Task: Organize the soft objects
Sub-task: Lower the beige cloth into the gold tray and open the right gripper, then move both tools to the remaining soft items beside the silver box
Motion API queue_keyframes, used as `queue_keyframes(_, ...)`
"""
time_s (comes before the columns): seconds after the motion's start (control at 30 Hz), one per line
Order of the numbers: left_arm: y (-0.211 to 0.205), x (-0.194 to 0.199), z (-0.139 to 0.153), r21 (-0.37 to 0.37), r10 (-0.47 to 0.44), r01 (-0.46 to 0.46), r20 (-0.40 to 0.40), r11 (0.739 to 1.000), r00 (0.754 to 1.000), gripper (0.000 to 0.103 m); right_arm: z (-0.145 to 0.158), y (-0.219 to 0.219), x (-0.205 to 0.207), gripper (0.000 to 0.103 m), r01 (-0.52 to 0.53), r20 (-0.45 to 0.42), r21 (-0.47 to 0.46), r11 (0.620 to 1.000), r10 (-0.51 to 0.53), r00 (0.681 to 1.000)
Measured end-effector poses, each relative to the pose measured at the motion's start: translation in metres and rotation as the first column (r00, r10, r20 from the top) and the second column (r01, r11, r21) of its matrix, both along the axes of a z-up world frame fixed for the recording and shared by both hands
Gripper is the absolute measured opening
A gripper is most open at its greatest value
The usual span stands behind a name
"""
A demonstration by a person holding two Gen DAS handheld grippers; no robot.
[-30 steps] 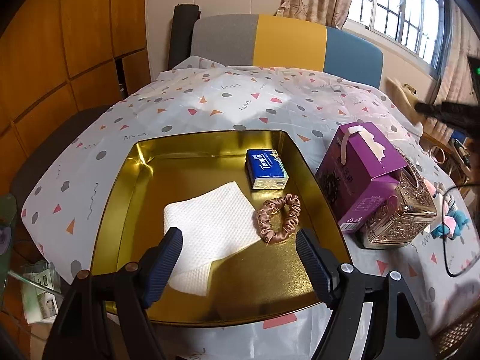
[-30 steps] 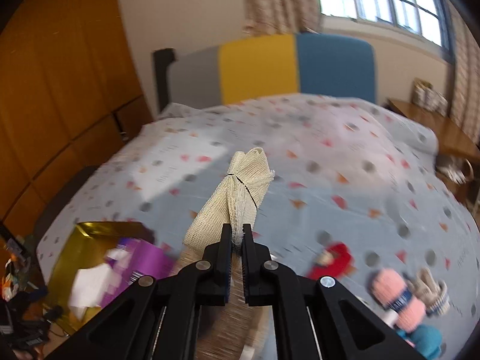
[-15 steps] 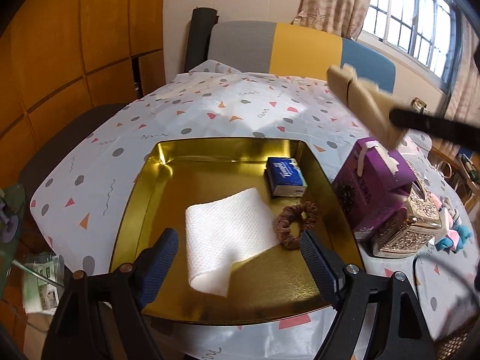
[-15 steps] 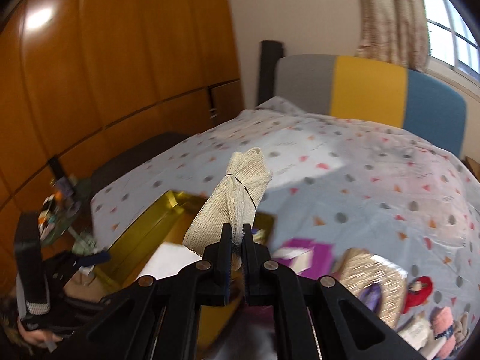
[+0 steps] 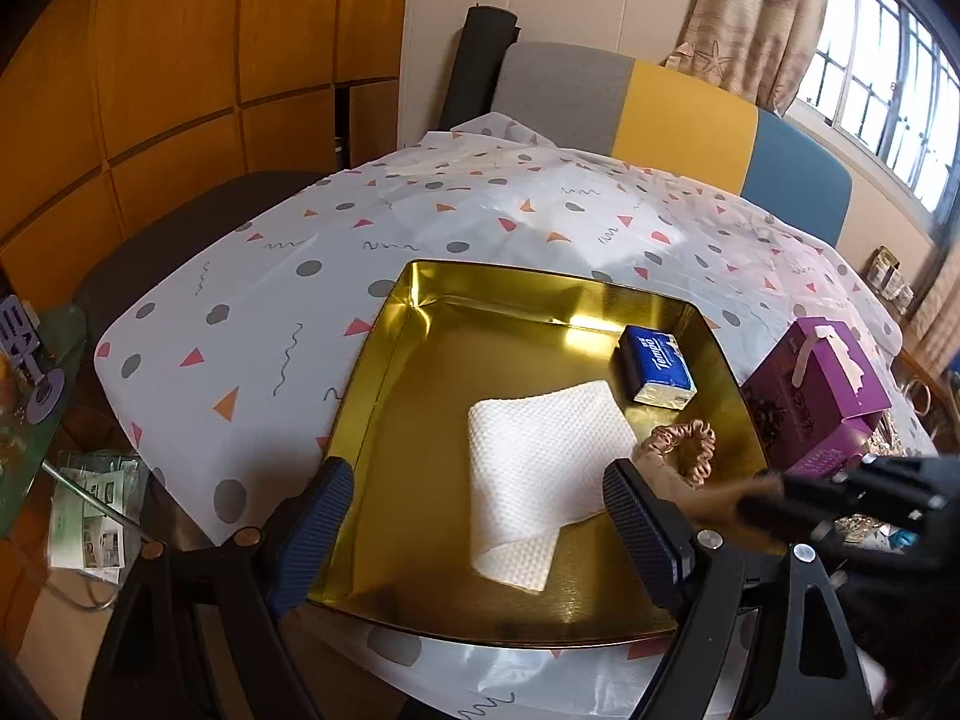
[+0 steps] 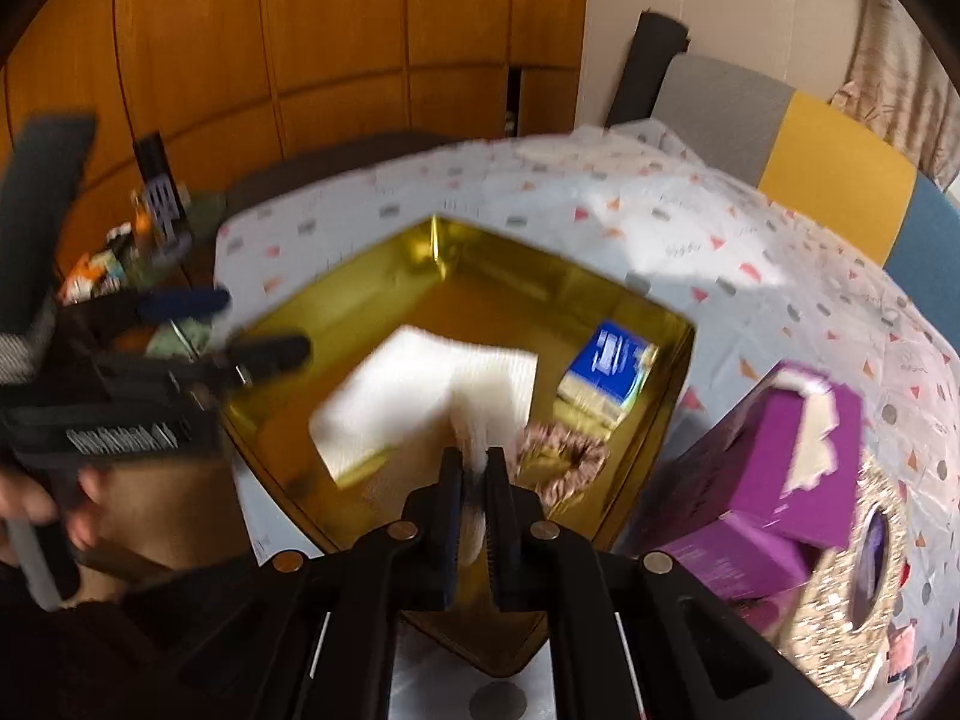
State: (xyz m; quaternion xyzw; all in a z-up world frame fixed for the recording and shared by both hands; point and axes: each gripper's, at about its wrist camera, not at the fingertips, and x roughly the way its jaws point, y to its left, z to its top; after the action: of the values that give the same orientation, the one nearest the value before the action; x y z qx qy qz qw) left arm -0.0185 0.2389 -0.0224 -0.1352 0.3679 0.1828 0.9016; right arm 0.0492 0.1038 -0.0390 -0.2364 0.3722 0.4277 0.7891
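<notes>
Between the narrow jaws of the right hand-held gripper (image 6: 474,480), which are just beginning to part, a blurred cream cloth bundle (image 6: 477,441) is still pinched above the near right part of the gold tray (image 6: 672,360), just beside the pink scrunchie (image 6: 561,459) and the folded white towel (image 6: 414,396); the release will go best if it finishes low over bare tray floor, clear of the blue tissue pack (image 6: 609,360). That gripper points steeply down into the tray, while the left hand-held gripper (image 5: 480,519) hangs wide apart and empty over the tray's near edge, tilted downward.
</notes>
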Motion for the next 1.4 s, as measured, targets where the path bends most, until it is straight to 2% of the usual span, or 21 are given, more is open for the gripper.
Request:
queue_keyframes(0.03, 0.0, -0.001, 0.0, 0.0, 0.001, -0.001, 0.001, 1.0, 1.0, 0.086, -0.007, 0.002, 0.001, 0.019, 0.003, -0.011, -0.02, 1.0, -0.004, 1.0)
queue_keyframes(0.17, -0.003, -0.001, 0.004, 0.006, -0.01, 0.01, 0.015, 1.0, 1.0, 0.086, -0.017, -0.004, 0.002, 0.031, 0.039, -0.026, -0.043, 0.998, -0.04, 0.999)
queue_keyframes(0.43, -0.015, 0.0, 0.012, 0.035, -0.042, 0.041, 0.025, 0.999, 0.999, 0.086, 0.011, -0.036, -0.013, 0.033, 0.069, 0.001, 0.075, 0.995, -0.069, 0.998)
queue_keyframes(0.6, -0.026, 0.001, 0.015, 0.06, -0.073, 0.071, 0.022, 0.996, 0.997, 0.086, 0.033, -0.071, -0.015, 0.034, 0.113, 0.019, 0.157, 0.981, -0.117, 0.993)
queue_keyframes(0.73, -0.037, 0.003, 0.016, 0.07, -0.097, 0.095, 0.013, 0.993, 0.995, 0.086, 0.046, -0.103, -0.009, 0.034, 0.186, 0.032, 0.201, 0.962, -0.196, 0.98)
queue_keyframes(0.93, -0.052, 0.006, 0.017, 0.091, -0.138, 0.138, -0.001, 0.986, 0.99, 0.086, 0.055, -0.152, 0.007, 0.035, 0.311, 0.036, 0.241, 0.919, -0.329, 0.944)
queue_keyframes(1.07, -0.062, 0.009, 0.018, 0.105, -0.167, 0.167, -0.007, 0.98, 0.986, 0.086, 0.058, -0.186, 0.019, 0.038, 0.396, 0.047, 0.256, 0.882, -0.421, 0.906)
queue_keyframes(1.2, -0.072, 0.012, 0.02, 0.123, -0.192, 0.192, -0.016, 0.974, 0.981, 0.086, 0.063, -0.226, 0.034, 0.041, 0.5, 0.055, 0.275, 0.821, -0.533, 0.845)
queue_keyframes(1.27, -0.075, 0.013, 0.021, 0.125, -0.202, 0.203, -0.016, 0.971, 0.979, 0.086, 0.064, -0.245, 0.043, 0.041, 0.553, 0.063, 0.275, 0.787, -0.589, 0.806)
queue_keyframes(1.33, -0.078, 0.014, 0.022, 0.124, -0.209, 0.208, -0.011, 0.97, 0.978, 0.086, 0.063, -0.269, 0.053, 0.041, 0.616, 0.064, 0.283, 0.735, -0.655, 0.753)
queue_keyframes(1.4, -0.08, 0.015, 0.024, 0.119, -0.219, 0.218, -0.009, 0.969, 0.976, 0.086, 0.059, -0.294, 0.066, 0.041, 0.687, 0.064, 0.284, 0.669, -0.728, 0.682)
